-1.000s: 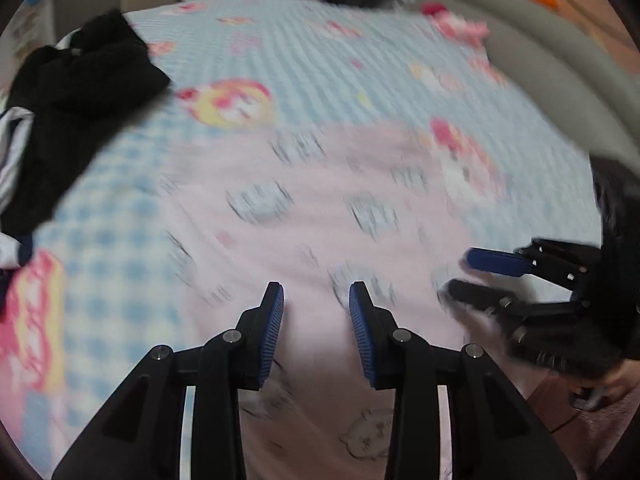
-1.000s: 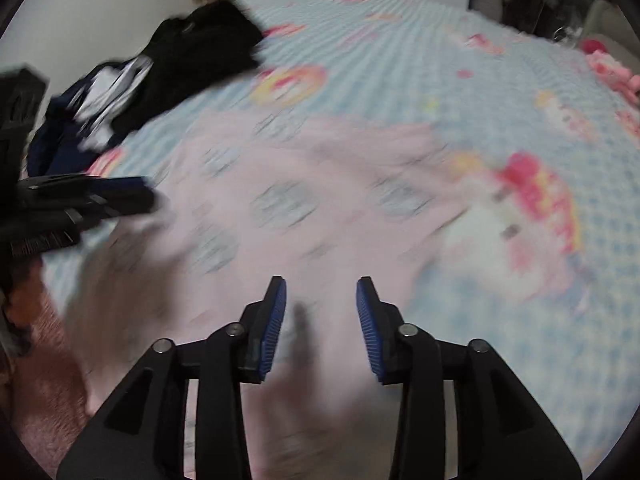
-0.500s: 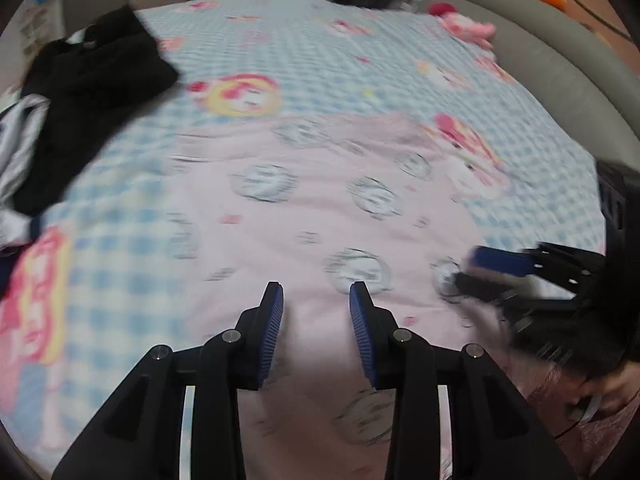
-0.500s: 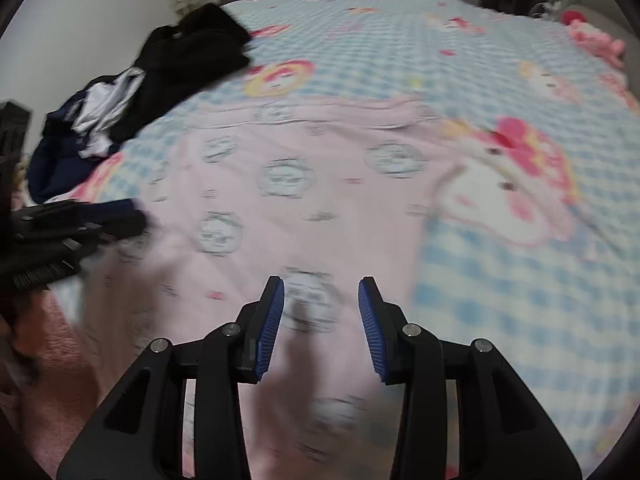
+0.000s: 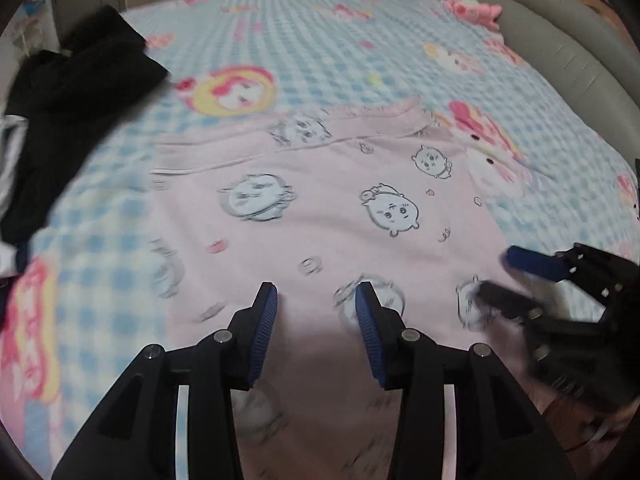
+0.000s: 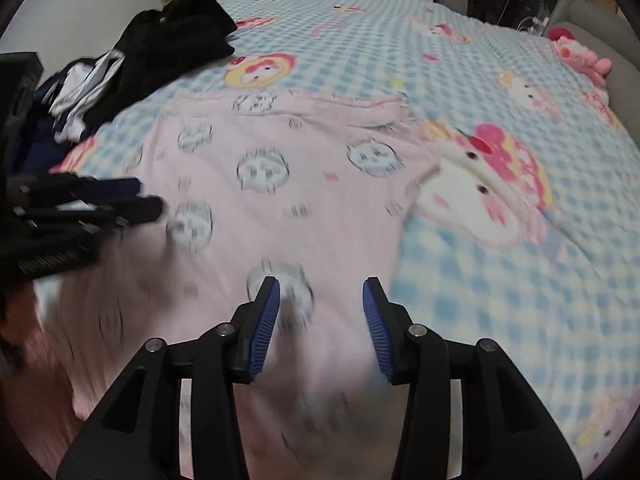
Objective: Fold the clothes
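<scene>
A pink garment (image 5: 320, 216) (image 6: 280, 184) printed with small cartoon animals lies spread flat on the bed. My left gripper (image 5: 316, 308) hovers over its near edge, jaws opening, nothing between the blue pads. My right gripper (image 6: 322, 300) hangs over the garment's near right part, jaws opening too and likewise empty. Each gripper shows in the other's view: the right gripper (image 5: 520, 280) at the garment's right edge, the left gripper (image 6: 132, 200) at its left edge. The garment's nearest hem is hidden under the fingers.
The bed carries a blue-and-white checked blanket (image 5: 360, 52) (image 6: 500, 280) with pink cartoon prints. A heap of black and dark clothes (image 5: 68, 92) (image 6: 160, 48) lies at the far left. A pink plush toy (image 5: 472, 8) (image 6: 580, 56) sits by the grey padded bed frame (image 5: 560, 52).
Both grippers' jaws have widened a little. The left view has shifted so the pink garment sits more centred and nearer; the garment now lies flat and sharp instead of blurred.
</scene>
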